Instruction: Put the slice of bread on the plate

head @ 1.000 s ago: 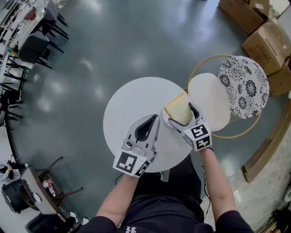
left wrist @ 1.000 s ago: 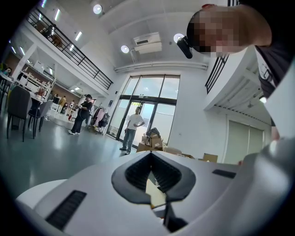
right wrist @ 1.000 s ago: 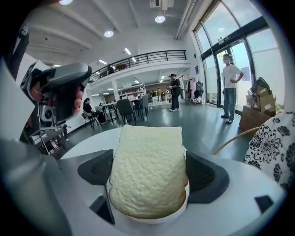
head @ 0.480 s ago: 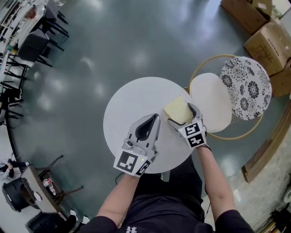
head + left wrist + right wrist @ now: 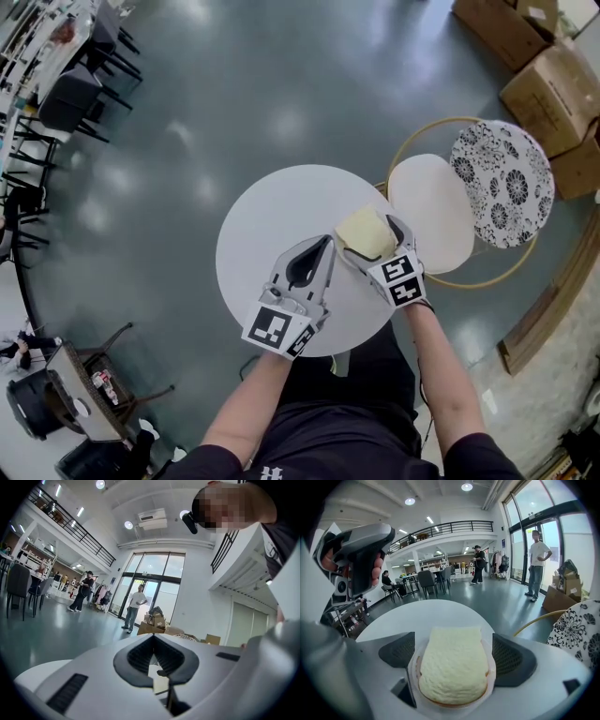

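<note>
A pale slice of bread lies on a small white plate. My right gripper is shut on that plate, with a pad against each side of its rim. In the head view the bread and right gripper hang over the right edge of the round white table. My left gripper is just left of the plate, over the table. It is shut, its tips meeting with nothing between them, as the left gripper view also shows.
A round white stool seat and a black-and-white patterned disc sit inside a yellow hoop right of the table. Cardboard boxes stand at the top right, dark chairs at the top left. Several people stand far off.
My right gripper has carried the plate and bread a little left, further over the table. The left gripper has shifted slightly right and stays shut.
</note>
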A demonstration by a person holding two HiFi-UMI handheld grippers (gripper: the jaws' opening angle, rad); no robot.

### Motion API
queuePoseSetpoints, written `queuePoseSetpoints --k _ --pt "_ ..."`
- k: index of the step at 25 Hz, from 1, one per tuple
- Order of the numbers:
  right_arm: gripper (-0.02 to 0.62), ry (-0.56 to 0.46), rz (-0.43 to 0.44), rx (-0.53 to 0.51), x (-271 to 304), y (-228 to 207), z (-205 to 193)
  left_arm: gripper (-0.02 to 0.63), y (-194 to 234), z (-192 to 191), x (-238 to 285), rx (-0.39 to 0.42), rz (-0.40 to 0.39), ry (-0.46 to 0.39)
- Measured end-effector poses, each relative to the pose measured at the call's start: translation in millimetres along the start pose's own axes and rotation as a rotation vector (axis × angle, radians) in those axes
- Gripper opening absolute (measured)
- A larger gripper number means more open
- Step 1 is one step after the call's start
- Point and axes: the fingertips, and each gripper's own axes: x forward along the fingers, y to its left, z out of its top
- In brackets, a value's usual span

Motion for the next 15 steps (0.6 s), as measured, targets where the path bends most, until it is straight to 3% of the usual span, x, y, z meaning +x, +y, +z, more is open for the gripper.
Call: queuePoseSetpoints --k 5,10,15 --pt "0.492 -0.058 0.022 0.029 -32.1 7.9 34.5 0.006 -12.0 17.8 2.3 0.002 -0.008 0.023" --pt "0.491 -0.168 0.109 0.079 -85.8 32.3 88.1 0.005 -34.1 52.5 -5.8 0.005 -0.014 0.028" --pt "0.397 -0.266 0.177 0.125 -148.8 58.0 143.6 0.006 -57.9 101.4 -19.7 0.011 -0.024 0.018"
